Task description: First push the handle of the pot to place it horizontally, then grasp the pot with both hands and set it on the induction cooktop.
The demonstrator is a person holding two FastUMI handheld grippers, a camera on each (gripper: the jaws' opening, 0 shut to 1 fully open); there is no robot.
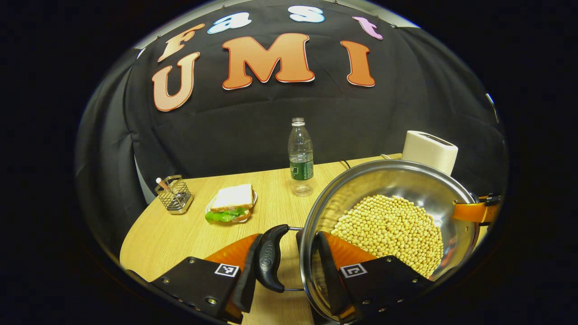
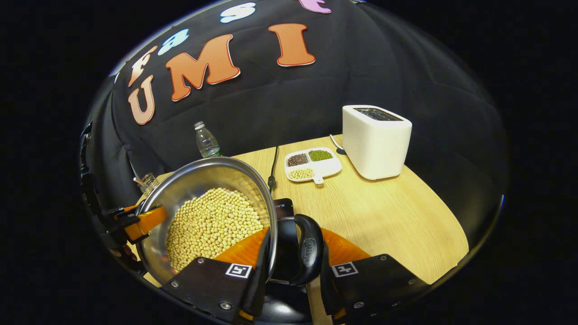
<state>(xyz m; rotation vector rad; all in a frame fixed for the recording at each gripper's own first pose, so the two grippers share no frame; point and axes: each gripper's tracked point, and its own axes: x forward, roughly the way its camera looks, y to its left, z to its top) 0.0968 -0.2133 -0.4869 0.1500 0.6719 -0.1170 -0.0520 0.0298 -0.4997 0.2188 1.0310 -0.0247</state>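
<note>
The pot point(image 1: 388, 216), filled with yellow beans point(image 1: 393, 230), is partly cut off at the lower edge of both views. Its base and what lies under it are hard to make out; a dark flat object point(image 2: 283, 208) peeks out just beside the pot. The left gripper point(image 1: 289, 266) pinches the pot's rim and black side handle point(image 1: 270, 257). The right gripper point(image 2: 289, 266) pinches the opposite rim and handle point(image 2: 307, 253). The handle-to-handle axis runs between the grippers. Behind the pot on the desk point(image 2: 384, 212) stands a bottle point(image 1: 300, 158).

Tilted steel pot point(image 1: 388, 216) of yellow beans above the black cooktop point(image 2: 283, 208).
</note>
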